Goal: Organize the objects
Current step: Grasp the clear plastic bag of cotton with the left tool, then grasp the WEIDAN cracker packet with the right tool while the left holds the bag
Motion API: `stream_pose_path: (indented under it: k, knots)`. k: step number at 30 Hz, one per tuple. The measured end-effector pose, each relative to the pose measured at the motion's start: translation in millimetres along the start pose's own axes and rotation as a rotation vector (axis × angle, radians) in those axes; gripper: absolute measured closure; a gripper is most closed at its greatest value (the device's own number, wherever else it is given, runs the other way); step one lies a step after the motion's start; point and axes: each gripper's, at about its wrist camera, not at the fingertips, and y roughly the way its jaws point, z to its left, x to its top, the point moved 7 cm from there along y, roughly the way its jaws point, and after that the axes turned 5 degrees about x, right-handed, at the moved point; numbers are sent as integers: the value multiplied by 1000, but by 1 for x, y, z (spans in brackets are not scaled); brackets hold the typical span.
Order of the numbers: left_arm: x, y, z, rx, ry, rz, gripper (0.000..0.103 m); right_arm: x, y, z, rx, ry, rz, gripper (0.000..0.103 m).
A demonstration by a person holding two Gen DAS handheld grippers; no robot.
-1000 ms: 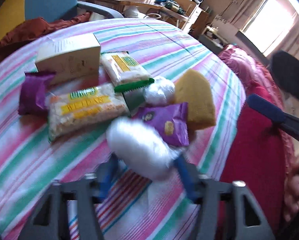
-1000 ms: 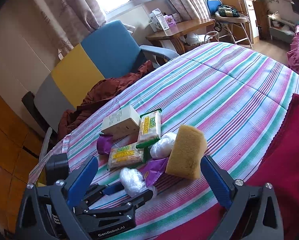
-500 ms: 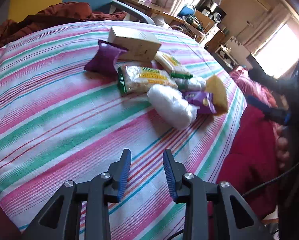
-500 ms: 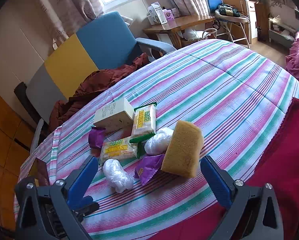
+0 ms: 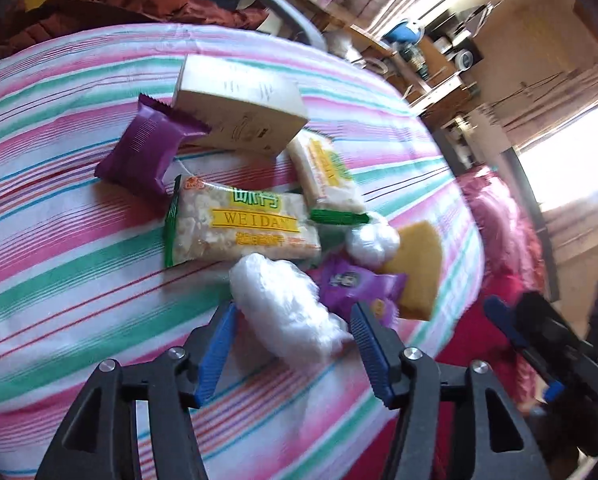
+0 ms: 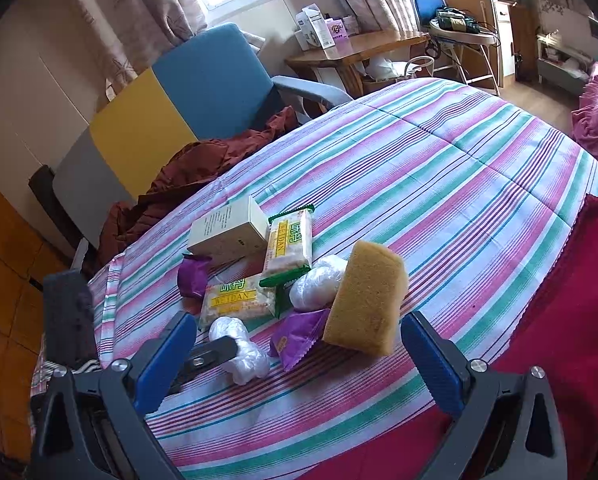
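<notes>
Opening my left gripper [image 5: 293, 344] around the white plastic-wrapped bundle [image 5: 287, 308]; it sits between the jaws, pads not yet pressing. I read this as the approach before a pick. Next move calls for centring, then closing gently, since the wrap looks soft. Bundle lies at the cluster's near edge, long axis running 10 to 4 o'clock. Beyond, at 12: the WEIDAN snack pack [image 5: 241, 228], then the cream box [image 5: 239, 106]. Right gripper [image 6: 299, 360] spread wide, empty, with the sponge [image 6: 365, 300] ahead.
</notes>
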Motion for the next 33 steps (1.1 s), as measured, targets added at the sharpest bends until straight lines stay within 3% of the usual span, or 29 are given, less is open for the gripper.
stream_pose_path:
  k: [2,4,6,12,16,18,23,26,27,29,33]
  knots:
    - [-2,17,-1,37,22,8,46,0,-1,0,4,1,-3,0]
    - [-3,15,1,59,48,-38,58,0,-1,1,3,-4,1,0]
    - [-8,12,4,43,77,-40,64,1,2,4,0,-35,31,1]
    - [-28,-12,38,72,89,-75,65,24,27,27,12,-126,97,13]
    - [-45,-29,59,89,73,-112,65,41,70,46,-30,-230,190,23]
    - [-50,-36,66,81,57,-119,65,47,100,43,-74,-240,254,28]
    - [-57,-42,75,54,37,-135,65,53,156,19,-187,-240,373,31]
    - [-55,-39,75,43,34,-138,64,48,178,5,-231,-237,443,38]
    - [-56,-40,75,43,35,-139,64,42,185,0,-225,-229,478,44]
    - [-57,-40,75,35,26,-141,64,42,184,-3,-234,-242,463,51]
    - [-61,-47,81,36,25,-155,66,50,165,2,-212,-265,393,56]
